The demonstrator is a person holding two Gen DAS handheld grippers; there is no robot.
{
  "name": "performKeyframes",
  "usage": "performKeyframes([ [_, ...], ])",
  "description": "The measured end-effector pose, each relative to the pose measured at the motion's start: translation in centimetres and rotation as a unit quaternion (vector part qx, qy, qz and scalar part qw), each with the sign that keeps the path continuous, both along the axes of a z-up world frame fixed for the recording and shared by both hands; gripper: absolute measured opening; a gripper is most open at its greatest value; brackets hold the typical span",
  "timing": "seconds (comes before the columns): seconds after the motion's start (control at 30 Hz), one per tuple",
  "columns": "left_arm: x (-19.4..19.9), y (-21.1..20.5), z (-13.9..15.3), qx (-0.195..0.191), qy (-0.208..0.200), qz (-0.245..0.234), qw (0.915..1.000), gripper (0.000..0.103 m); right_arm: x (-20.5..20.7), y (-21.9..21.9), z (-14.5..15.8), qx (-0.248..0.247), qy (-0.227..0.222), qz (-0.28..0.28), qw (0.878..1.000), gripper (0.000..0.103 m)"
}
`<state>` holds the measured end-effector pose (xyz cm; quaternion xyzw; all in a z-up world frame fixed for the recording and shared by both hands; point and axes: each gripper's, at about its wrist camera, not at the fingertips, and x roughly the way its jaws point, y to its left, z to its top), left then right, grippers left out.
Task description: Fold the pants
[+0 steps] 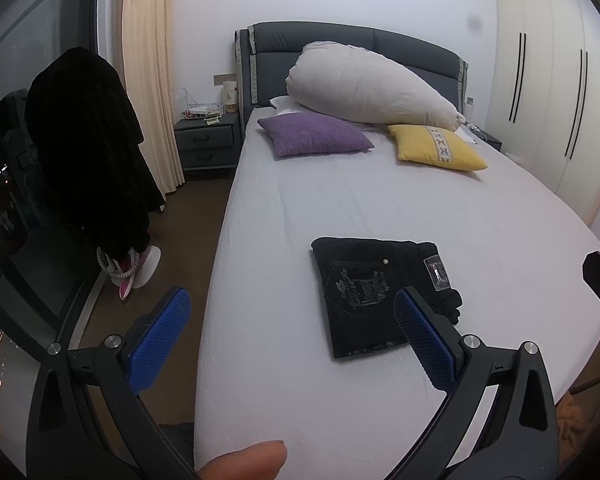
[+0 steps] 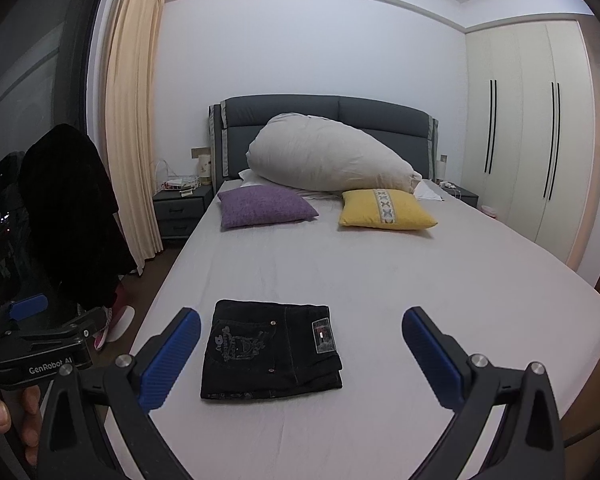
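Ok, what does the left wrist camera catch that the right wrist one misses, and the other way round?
Only the left wrist view shows a fingertip at its bottom edge and the right hand-held gripper's body at its right edge; its own fingers overlap the folded pants. Only the right wrist view shows the left hand-held gripper from outside, marked GenRobot AI, with the pants lying clear between its own open fingers. Both share the bed, purple cushion, yellow cushion, big white pillow, wardrobe, and both grippers open, holding nothing.
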<state>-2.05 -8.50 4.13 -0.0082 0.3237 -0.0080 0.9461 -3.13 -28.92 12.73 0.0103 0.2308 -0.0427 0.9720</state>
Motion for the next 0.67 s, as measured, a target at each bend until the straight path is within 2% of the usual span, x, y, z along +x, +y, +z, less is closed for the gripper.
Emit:
performKeyframes([
  [0.3, 0.0, -0.3, -0.4, -0.005, 0.003, -0.003, 1.0000, 0.103, 0.0, 0.2, -0.3, 0.002, 0.003, 0.002, 1.000, 0.103],
  [0.67, 0.6, -0.2, -1.7, -0.023, 0.026, -0.004, 0.9994, 0.103, 0.0, 0.1, -1.0, 0.008, 0.012, 0.001, 1.000, 0.103],
])
